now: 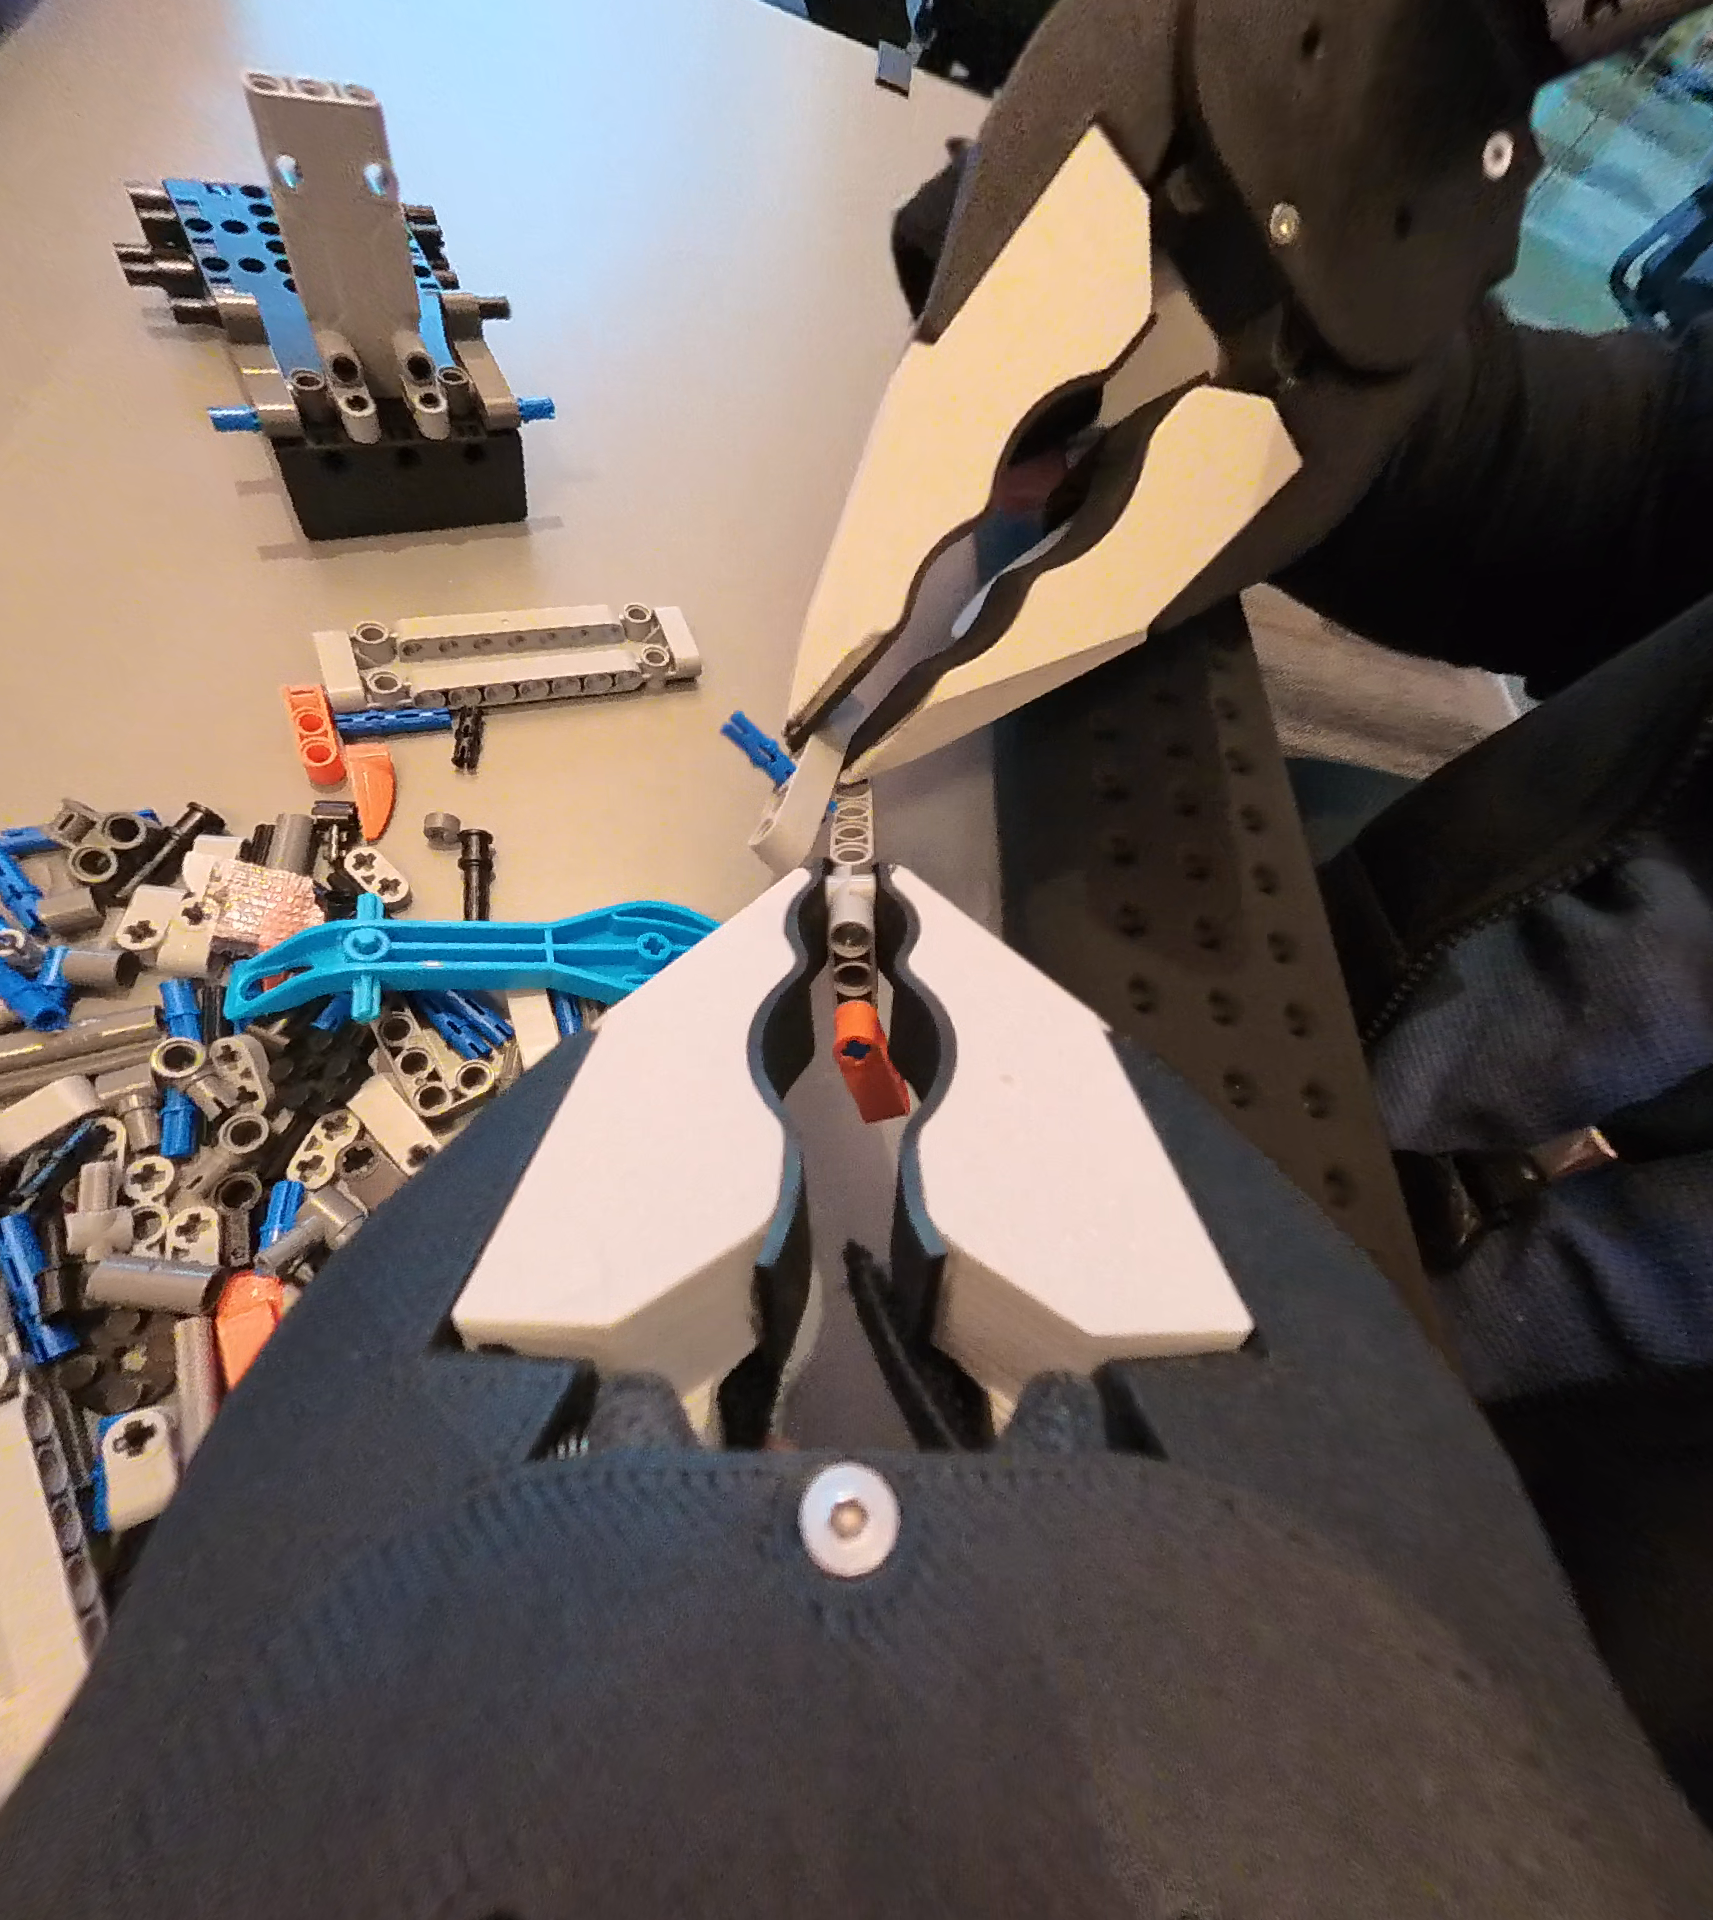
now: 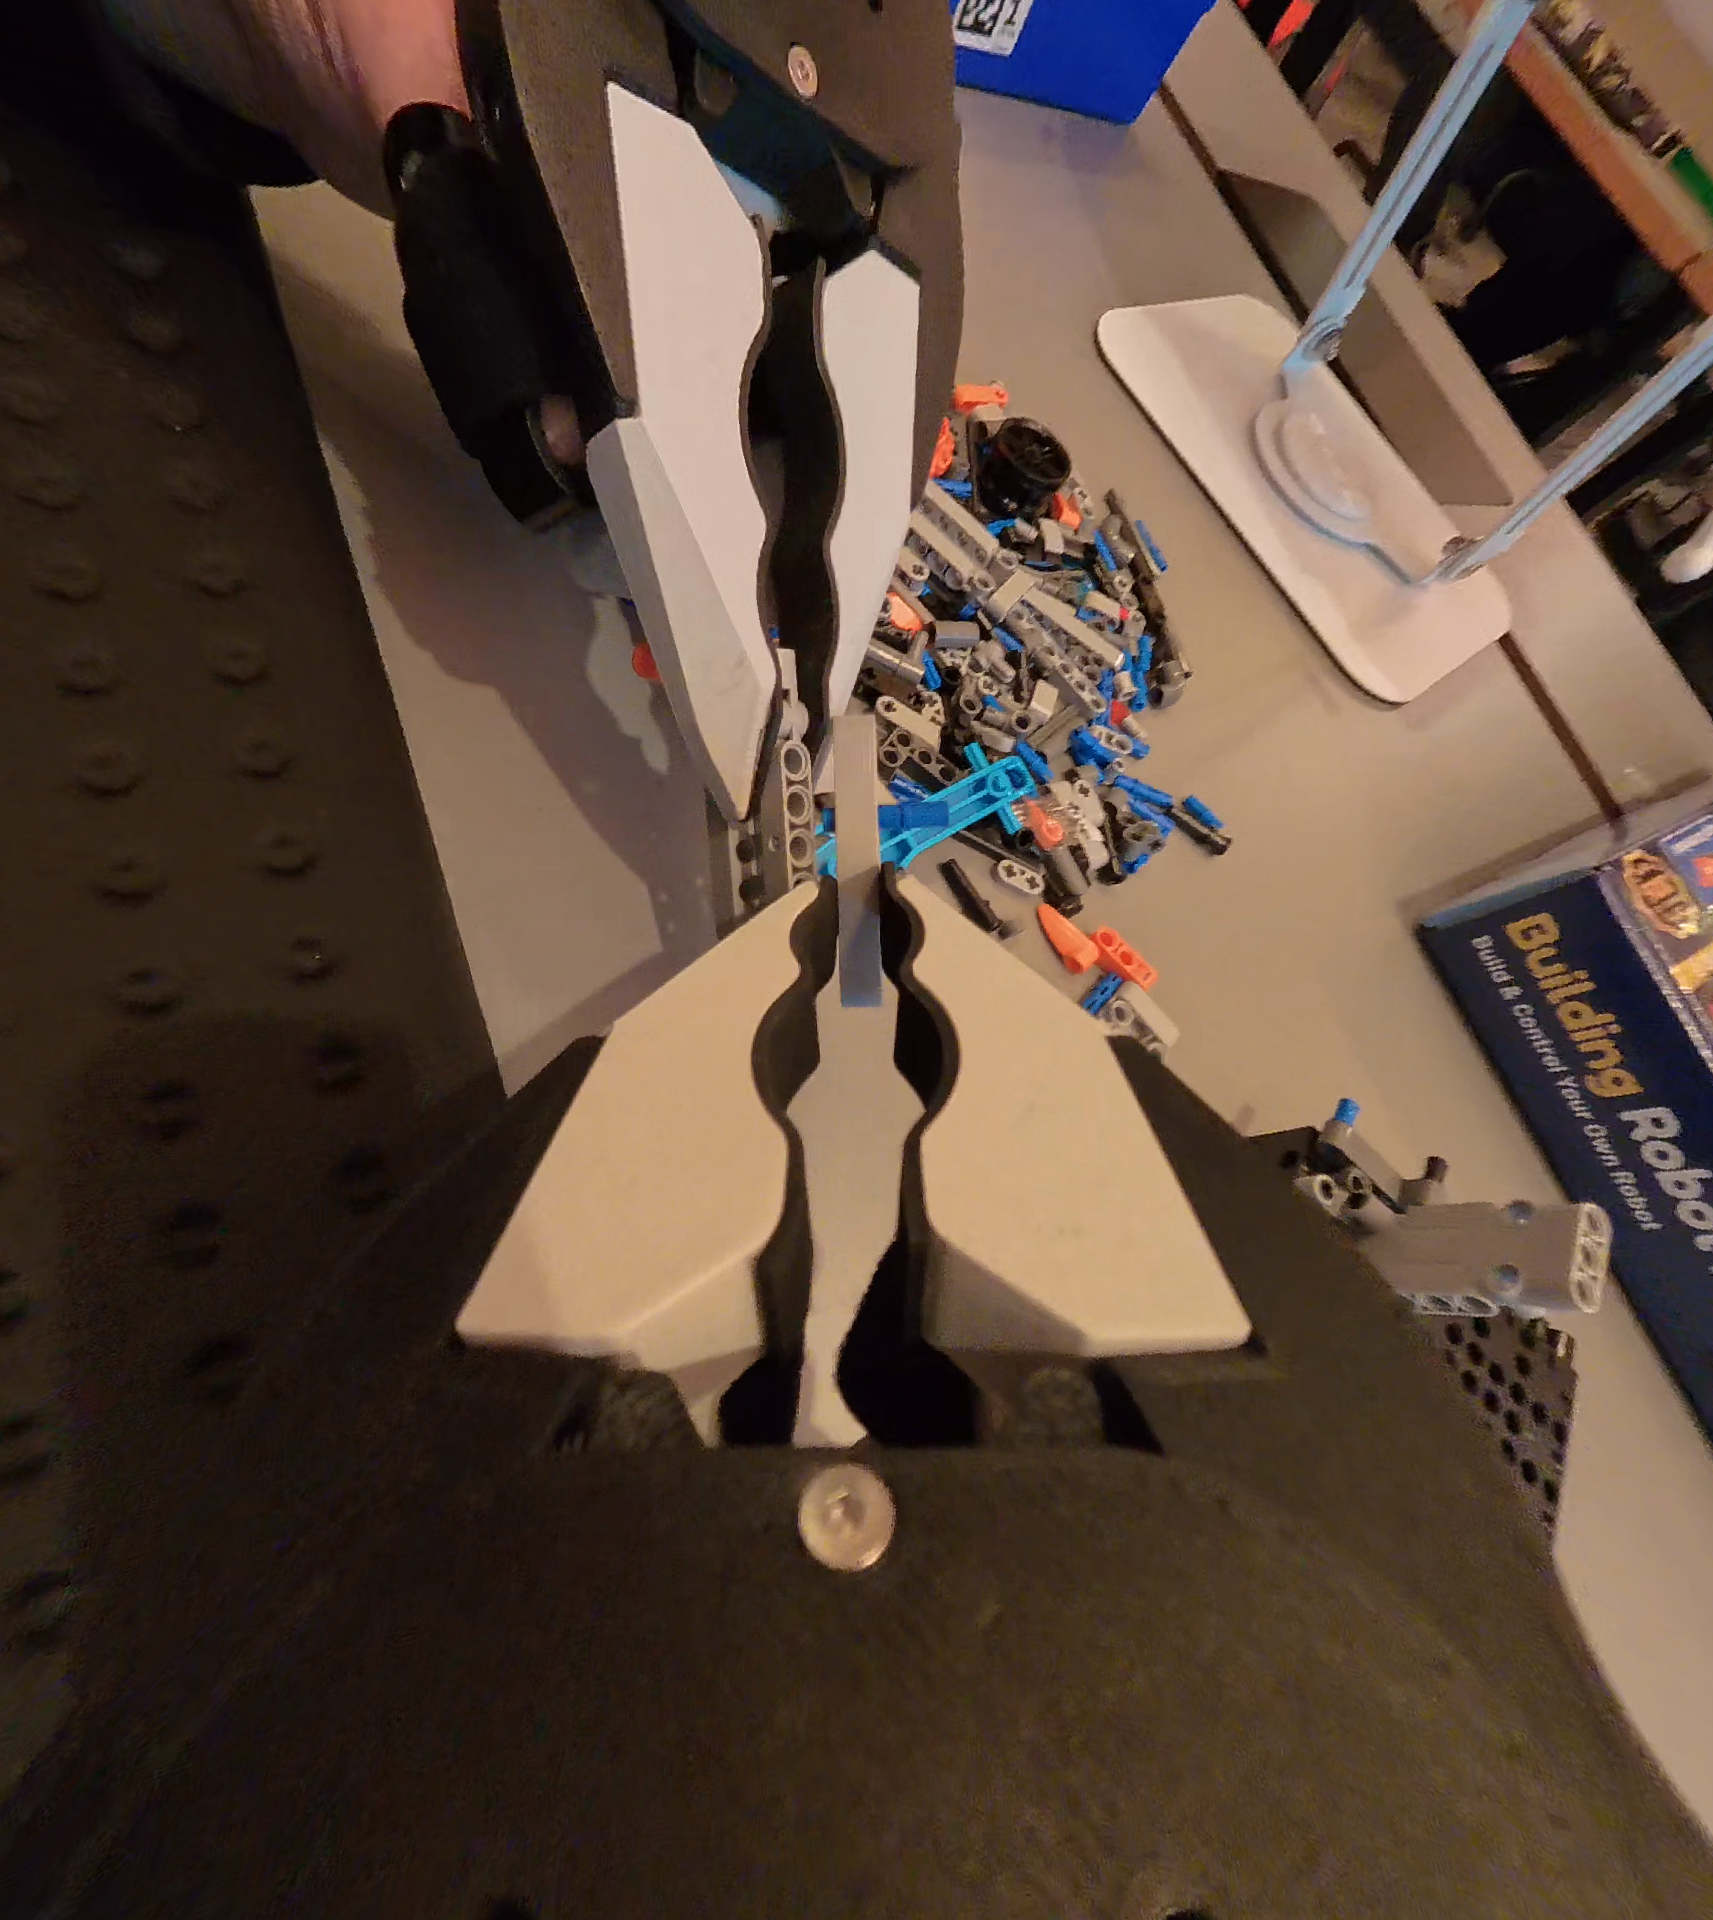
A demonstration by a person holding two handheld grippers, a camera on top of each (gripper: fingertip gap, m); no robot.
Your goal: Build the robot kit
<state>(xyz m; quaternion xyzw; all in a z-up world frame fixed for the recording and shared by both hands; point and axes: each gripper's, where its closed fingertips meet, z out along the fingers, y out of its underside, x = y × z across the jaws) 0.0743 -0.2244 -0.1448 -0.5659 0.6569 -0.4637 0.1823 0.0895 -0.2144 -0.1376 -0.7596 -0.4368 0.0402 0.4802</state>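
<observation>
My left gripper is shut on a thin grey holed beam that carries an orange connector between the fingers. My right gripper is shut on a flat light grey piece. The two grippers meet tip to tip above the table edge. In the left wrist view the right gripper comes in from the upper right and its light grey piece touches the beam's far end. In the right wrist view the left gripper comes down from above with the holed beam beside the flat piece.
A pile of loose grey, blue, black and orange parts lies on the grey table, with a turquoise lever on it. A part-built assembly, a grey frame, a kit box, a white lamp base and a black perforated board are nearby. Only a small space, under 4 cm, lies between the two pairs of fingers. My left gripper's tips are some 7 cm from the turquoise lever. The right camera catches it too, in the right wrist view.
</observation>
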